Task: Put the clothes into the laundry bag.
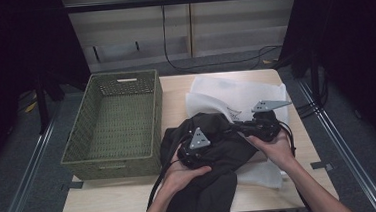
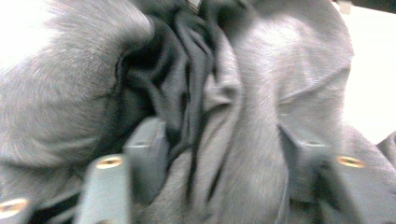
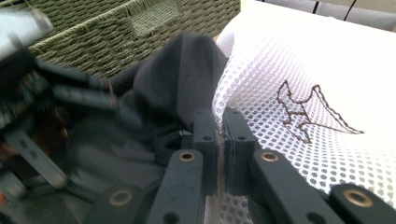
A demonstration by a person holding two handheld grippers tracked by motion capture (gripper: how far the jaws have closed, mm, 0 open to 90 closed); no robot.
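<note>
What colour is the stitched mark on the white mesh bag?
Dark brown, an outline figure on the white mesh bag; it shows best in the right gripper view.

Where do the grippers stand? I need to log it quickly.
Left gripper: open, jaws astride the dark garment.
Right gripper: shut on the white mesh bag.

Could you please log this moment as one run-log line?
left gripper: open over crumpled dark grey cloth garment | right gripper: shut on white mesh bag edge | green woven basket: beside garment
</note>
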